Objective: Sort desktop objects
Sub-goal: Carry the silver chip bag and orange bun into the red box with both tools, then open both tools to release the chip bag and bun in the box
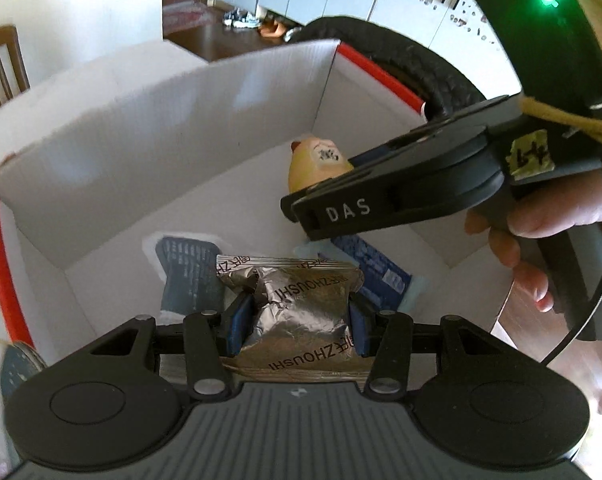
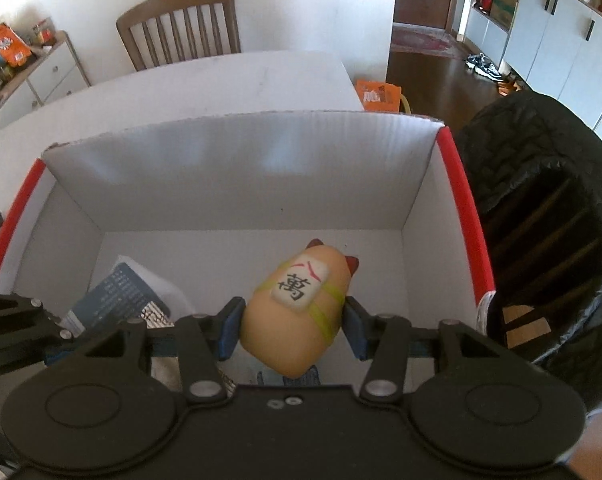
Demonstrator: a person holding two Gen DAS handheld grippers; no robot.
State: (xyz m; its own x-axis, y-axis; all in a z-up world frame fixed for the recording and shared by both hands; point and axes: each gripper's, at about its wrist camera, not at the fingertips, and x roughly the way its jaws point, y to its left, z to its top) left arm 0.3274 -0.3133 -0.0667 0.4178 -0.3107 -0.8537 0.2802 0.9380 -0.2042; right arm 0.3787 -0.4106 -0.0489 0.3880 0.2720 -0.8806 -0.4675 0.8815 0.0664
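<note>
Nearest to me, my left gripper (image 1: 301, 322) has its blue fingers (image 1: 237, 326) about half open and pressed against both sides of a crinkled silver foil packet (image 1: 301, 312), which I hold above the inside of the white box (image 1: 149, 128). My right gripper (image 2: 293, 326) is likewise about half open, its fingers (image 2: 231, 330) clamped on a smooth, rounded tan toy (image 2: 297, 312) that has small red ears, yellow bands and a white tile with a black character; it too hangs inside the box, nearer the right wall than the left.

Beneath both, on the box floor, lie flat dark blue printed pouches (image 1: 189, 268), one towards the left wall and one more to the right. The far half of the floor is bare, so there is open room there.

The box is corrugated white board with upright walls; its left and right top edges carry red tubing (image 2: 465, 216). Just outside the right wall stands a black woven basket (image 2: 541, 220). Beyond the far wall the white surface (image 2: 221, 84) runs on to a wooden slatted chair (image 2: 181, 28).
</note>
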